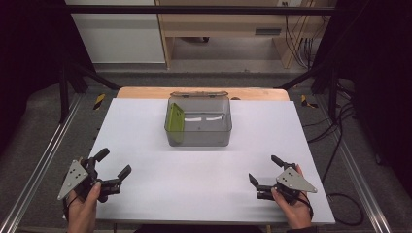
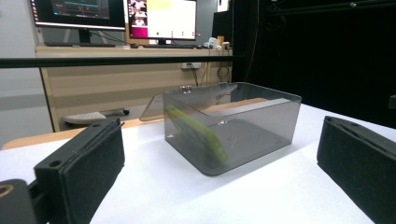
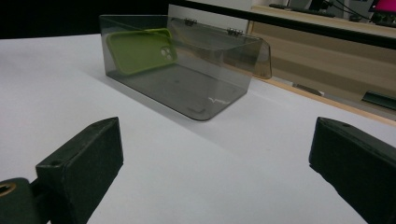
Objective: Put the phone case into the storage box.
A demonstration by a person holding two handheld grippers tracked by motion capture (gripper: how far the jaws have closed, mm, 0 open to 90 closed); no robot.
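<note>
A smoky clear plastic box (image 1: 199, 124) stands at the far middle of the white table (image 1: 145, 126), its hinged lid (image 1: 199, 94) folded open behind it. Inside, a green phone case (image 1: 174, 118) leans upright against the box's left wall; the same phone case (image 2: 198, 131) (image 3: 141, 50) appears in both gripper views. My left gripper (image 1: 113, 166) rests open at the table's near left, held by a hand. My right gripper (image 1: 265, 171) rests open at the near right. Both are well short of the box (image 2: 233, 126) (image 3: 182, 74), with nothing between their jaws.
A wooden board (image 1: 145, 92) edges the table's far side. Metal frame rails (image 1: 43, 155) run along both sides, and cables (image 1: 340, 141) lie on the floor at the right. A desk with monitors (image 2: 116, 18) stands beyond the table.
</note>
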